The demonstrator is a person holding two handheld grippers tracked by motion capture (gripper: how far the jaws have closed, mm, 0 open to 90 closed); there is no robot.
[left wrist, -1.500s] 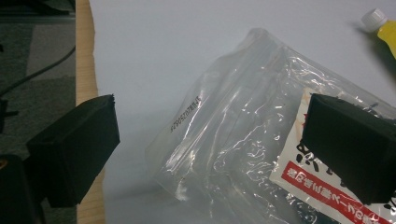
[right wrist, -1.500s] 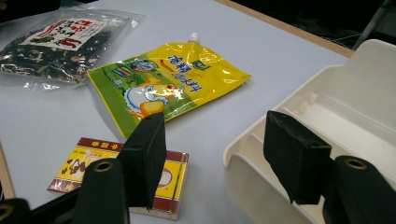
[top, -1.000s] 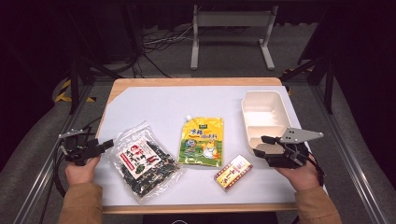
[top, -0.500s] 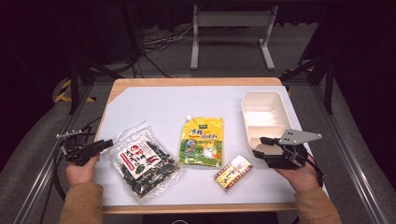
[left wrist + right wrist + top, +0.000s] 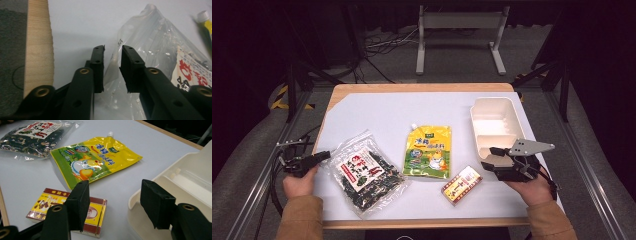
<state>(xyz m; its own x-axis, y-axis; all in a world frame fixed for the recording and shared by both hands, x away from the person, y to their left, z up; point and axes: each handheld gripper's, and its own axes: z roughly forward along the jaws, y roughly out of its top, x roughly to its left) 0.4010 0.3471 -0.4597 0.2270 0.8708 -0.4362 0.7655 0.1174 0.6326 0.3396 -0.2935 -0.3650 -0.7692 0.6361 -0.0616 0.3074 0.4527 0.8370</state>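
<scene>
High view: the seaweed bag lies at 8 o'clock on the table; its edge is met by the left gripper.

Left gripper view: the narrowly parted jaws straddle the bag's clear edge, not yet clenched. Closing is judged the next move.

Right gripper view: the right gripper is released, between the box and the tray.

seaweed bag: clear crinkly plastic, shiny, paper-looking label
sauce pouch: glossy yellow plastic film, white plastic cap
small box: printed cardboard, slight sheen
tray: cream plastic, matt and smooth
counter: smooth matt white top, raw wood edge
left tongs: matt black plastic, brass-looking rivets
</scene>
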